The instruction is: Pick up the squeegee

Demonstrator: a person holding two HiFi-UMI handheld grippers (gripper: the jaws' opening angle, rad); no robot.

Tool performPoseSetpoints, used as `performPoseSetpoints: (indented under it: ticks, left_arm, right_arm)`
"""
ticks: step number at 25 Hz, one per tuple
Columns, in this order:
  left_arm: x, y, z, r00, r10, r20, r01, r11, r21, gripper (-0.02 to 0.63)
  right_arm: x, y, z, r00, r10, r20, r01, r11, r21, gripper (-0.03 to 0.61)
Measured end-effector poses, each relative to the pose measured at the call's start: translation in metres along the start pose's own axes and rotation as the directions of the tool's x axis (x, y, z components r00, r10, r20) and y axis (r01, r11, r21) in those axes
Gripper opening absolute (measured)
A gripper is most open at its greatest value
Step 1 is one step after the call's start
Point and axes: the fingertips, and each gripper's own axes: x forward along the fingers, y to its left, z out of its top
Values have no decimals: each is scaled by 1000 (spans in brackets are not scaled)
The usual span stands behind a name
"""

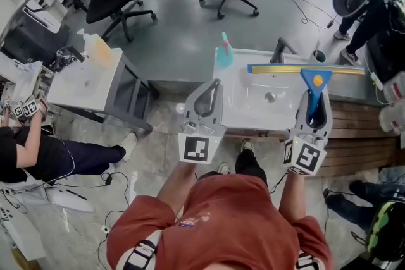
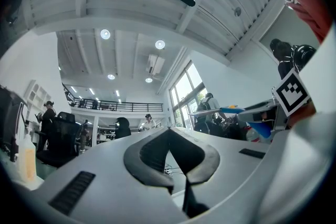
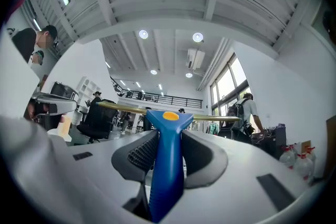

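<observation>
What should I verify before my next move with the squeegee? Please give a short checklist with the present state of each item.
1. Right gripper shut on the squeegee handle: ok.
2. Handle sits straight between the pads: ok.
3. Blade clear of the faucet: cannot tell; they overlap in the head view.
4. Teal bottle apart from the blade's left end: ok.
5. Left gripper shut, holding nothing: ok.

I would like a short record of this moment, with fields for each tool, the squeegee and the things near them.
squeegee: blue handle, yellow blade held level over the sink
right tool: shut on the handle of the squeegee
left tool: shut, empty, at the left edge of the sink
bottle: teal, at the back left corner of the sink
</observation>
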Motion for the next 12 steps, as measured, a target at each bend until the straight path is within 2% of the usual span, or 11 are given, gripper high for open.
performPoseSetpoints:
  ticks: [12]
  left_arm:
    - [-4,9,7,1000,10,15,-10,1000,9,18]
  right_arm:
    - [-3,6,7,1000,3,13,-3,1000,-5,143]
